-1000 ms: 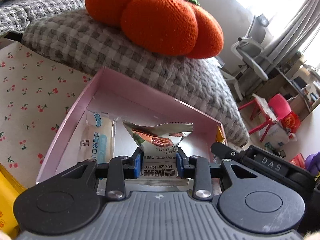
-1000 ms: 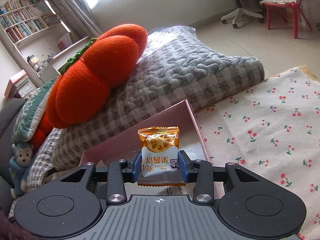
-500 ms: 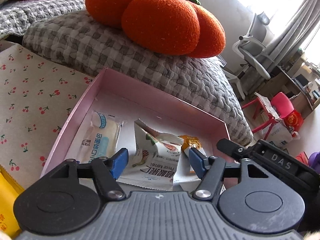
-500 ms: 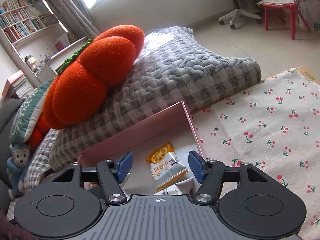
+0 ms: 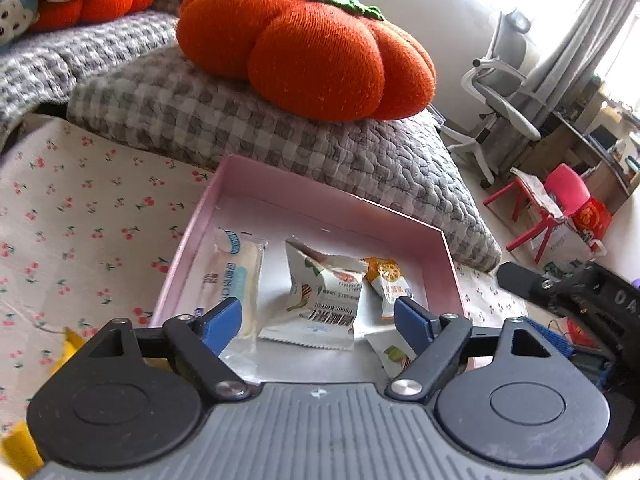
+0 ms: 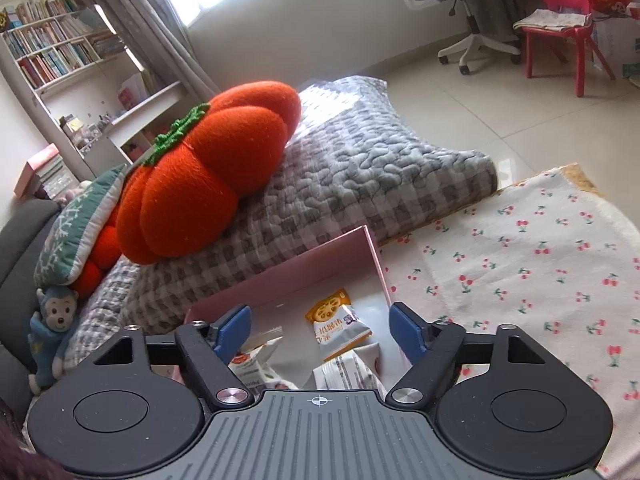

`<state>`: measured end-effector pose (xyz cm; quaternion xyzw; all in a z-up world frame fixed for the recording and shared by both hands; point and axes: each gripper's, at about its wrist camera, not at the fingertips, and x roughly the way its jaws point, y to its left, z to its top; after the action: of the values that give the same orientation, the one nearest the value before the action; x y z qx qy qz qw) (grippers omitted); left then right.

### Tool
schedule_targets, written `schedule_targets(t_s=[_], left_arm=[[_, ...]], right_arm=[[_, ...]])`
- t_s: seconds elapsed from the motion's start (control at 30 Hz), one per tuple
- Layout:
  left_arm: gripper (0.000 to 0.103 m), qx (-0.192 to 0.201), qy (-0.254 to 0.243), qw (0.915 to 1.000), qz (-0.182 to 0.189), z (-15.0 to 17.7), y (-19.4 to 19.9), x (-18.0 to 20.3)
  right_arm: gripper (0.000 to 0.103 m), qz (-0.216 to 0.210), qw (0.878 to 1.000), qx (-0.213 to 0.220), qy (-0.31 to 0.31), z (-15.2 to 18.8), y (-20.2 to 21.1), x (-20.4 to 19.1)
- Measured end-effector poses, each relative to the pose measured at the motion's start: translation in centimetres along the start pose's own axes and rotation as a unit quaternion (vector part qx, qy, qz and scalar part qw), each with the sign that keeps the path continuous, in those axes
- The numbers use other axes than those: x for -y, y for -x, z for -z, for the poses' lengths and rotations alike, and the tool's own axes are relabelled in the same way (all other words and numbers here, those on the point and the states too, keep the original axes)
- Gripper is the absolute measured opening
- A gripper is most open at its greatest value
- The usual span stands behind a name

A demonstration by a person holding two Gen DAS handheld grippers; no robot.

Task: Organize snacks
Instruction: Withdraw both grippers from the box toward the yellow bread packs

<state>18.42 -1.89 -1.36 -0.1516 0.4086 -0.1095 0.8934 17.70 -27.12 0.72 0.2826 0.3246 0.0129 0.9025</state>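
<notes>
A pink box (image 5: 320, 194) lies on the cherry-print cloth and also shows in the right wrist view (image 6: 296, 270). In it lie a white-and-blue packet (image 5: 236, 276), a white pecan packet (image 5: 324, 300), an orange biscuit packet (image 5: 386, 282) and part of another white packet (image 5: 390, 354). My left gripper (image 5: 318, 322) is open and empty, above the box's near side. My right gripper (image 6: 320, 330) is open and empty above the box; the orange biscuit packet (image 6: 336, 324) lies below it, with white packets (image 6: 252, 358) beside it.
A grey checked quilt (image 5: 240, 120) with an orange pumpkin cushion (image 5: 304, 46) lies right behind the box. A yellow object (image 5: 18, 446) sits at the near left. The cherry-print cloth (image 6: 532, 264) extends to the right. The right gripper's body (image 5: 580, 296) shows at right.
Both grippers opened and let go: the pecan packet and the orange biscuit packet dropped into the pink box. Both grippers have since drawn back and up from the box.
</notes>
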Motion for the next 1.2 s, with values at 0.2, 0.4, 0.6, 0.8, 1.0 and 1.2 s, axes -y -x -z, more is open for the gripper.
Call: schedule_targets(t_s=[0.2,0.4,0.6,0.8,1.0,1.2], left_arm=[[0.089,-0.014,-0.001,0.9999,-0.007,0.7,1.7,-0.5],[0.095,-0.017,-0.017,0.9994,-0.024,1.7,3.6,-0.7],[0.097,-0.026,-0.044,0.998,-0.038,2.8,5.3,-1.0],[0.1,-0.031,-0.066,0.9964,-0.043,3.9,6.7,-1.6],[0.101,-0.022,-0.117,0.9916,-0.051,5.5,7.7,-2.2],[0.102,-0.008,-0.132,0.9894,-0.06,6.0,9.1,-4.2]], right_arm=[[0.083,-0.003,1.0,-0.001,0.0,0.3,2.9,0.1],[0.086,0.002,1.0,-0.005,0.026,1.4,5.6,-0.4],[0.091,0.004,0.999,-0.011,0.053,3.0,7.7,-0.8],[0.092,0.011,0.996,-0.024,0.081,4.8,8.7,-1.2],[0.094,0.022,0.995,-0.028,0.097,6.7,9.6,-0.6],[0.096,0.053,0.989,-0.013,0.135,7.9,10.7,0.2]])
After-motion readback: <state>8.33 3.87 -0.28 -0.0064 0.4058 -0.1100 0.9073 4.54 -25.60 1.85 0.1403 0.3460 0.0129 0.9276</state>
